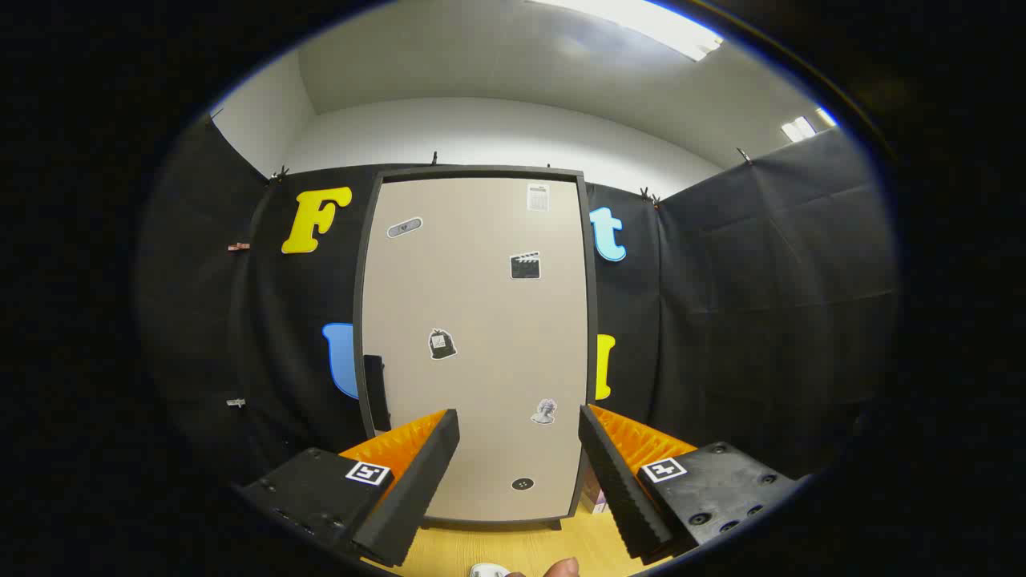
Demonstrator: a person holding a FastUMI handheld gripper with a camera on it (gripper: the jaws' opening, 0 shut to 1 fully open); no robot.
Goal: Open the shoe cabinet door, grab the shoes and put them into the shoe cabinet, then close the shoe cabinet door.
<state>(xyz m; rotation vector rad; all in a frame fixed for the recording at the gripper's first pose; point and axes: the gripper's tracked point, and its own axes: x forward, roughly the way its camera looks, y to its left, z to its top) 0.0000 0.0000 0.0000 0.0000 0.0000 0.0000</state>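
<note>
The shoe cabinet [477, 344] stands upright straight ahead of me, a tall dark-framed box whose beige door [481, 304] is closed and dotted with several small stickers. A dark handle [375, 393] sits on the door's left edge at mid height. My gripper [519, 426] is open, its fingers spread wide with nothing between them, still some way short of the door. On the wooden floor below the fingers I see the edge of a white shoe [489, 570] and a fingertip [561, 567] beside it.
Black cloth walls close in on the left, behind and to the right of the cabinet. A small pinkish box [593, 495] rests on the wooden floor [513, 549] at the cabinet's lower right corner.
</note>
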